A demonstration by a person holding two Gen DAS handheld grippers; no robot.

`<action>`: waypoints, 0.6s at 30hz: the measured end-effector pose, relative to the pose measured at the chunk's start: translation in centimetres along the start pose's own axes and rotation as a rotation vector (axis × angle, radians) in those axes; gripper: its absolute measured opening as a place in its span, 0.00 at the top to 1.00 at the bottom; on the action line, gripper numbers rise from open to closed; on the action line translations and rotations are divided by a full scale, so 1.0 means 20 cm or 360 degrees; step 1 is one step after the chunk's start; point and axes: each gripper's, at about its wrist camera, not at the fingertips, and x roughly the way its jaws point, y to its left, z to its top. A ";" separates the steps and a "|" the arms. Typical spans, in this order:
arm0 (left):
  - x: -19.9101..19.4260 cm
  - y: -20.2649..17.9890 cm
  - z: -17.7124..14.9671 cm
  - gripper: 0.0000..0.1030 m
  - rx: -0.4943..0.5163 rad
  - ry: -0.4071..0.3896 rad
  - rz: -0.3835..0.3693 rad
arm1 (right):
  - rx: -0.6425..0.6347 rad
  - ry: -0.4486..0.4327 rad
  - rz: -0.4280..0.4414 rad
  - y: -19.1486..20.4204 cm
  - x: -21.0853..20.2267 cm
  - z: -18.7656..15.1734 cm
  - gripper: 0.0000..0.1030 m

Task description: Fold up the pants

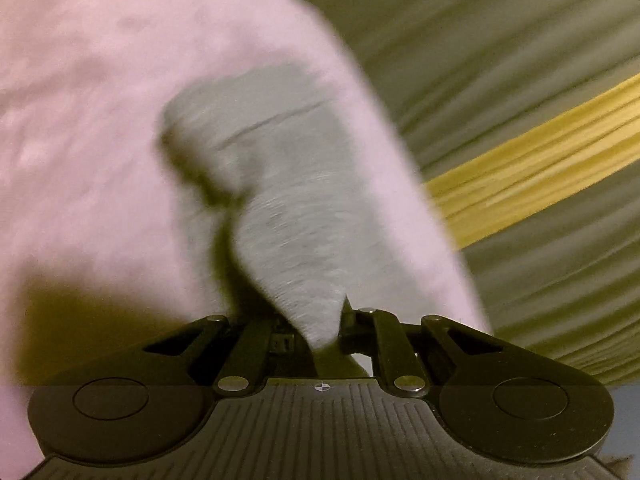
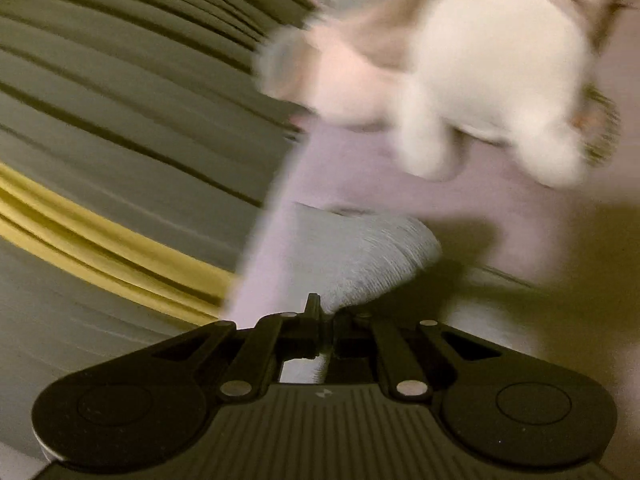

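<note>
The grey pants (image 1: 280,200) hang as a bunched, blurred fold straight ahead of my left gripper (image 1: 332,320), which is shut on the cloth. In the right wrist view the grey pants (image 2: 360,264) run from the jaws out to the right, and my right gripper (image 2: 326,312) is shut on their edge. Both views are motion-blurred. Under the pants lies a pale pink sheet (image 1: 100,120), which also shows in the right wrist view (image 2: 360,176).
A white stuffed toy (image 2: 480,88) lies on the pink sheet at upper right. Olive-grey striped bedding with a yellow band (image 1: 540,152) lies to the right in the left view and shows to the left in the right view (image 2: 100,240).
</note>
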 end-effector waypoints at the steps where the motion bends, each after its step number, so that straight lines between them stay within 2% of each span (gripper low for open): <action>1: 0.04 0.03 -0.02 0.87 0.0015 0.0028 0.0059 | -0.0046 0.0059 -0.0133 -0.03 0.06 -0.02 0.95; 3: 0.04 0.05 -0.05 0.86 0.0024 0.0026 0.0075 | 0.0004 0.0143 -0.0241 -0.11 0.13 -0.06 0.95; 5: 0.02 0.03 -0.04 0.85 0.0057 0.0011 0.0069 | 0.0093 0.0130 -0.0192 -0.14 0.13 -0.05 0.95; 8: -0.01 -0.04 -0.04 0.85 0.0136 -0.0013 0.0057 | 0.0044 0.0134 -0.0195 -0.09 0.13 -0.04 0.95; 13: -0.01 -0.04 -0.04 0.85 0.0125 -0.0034 0.0049 | 0.0173 0.0059 0.0046 -0.13 0.05 -0.04 0.95; 14: -0.01 -0.02 -0.04 0.85 0.0113 -0.0029 0.0066 | 0.0173 0.0063 0.0034 -0.15 0.06 -0.04 0.95; 17: 0.03 0.04 -0.05 0.82 0.0058 0.0003 0.0109 | 0.0020 0.0113 -0.0248 -0.15 0.14 -0.08 0.95; 18: 0.03 0.05 -0.05 0.82 0.0022 0.0008 0.0099 | 0.0071 0.0113 -0.0228 -0.16 0.14 -0.07 0.96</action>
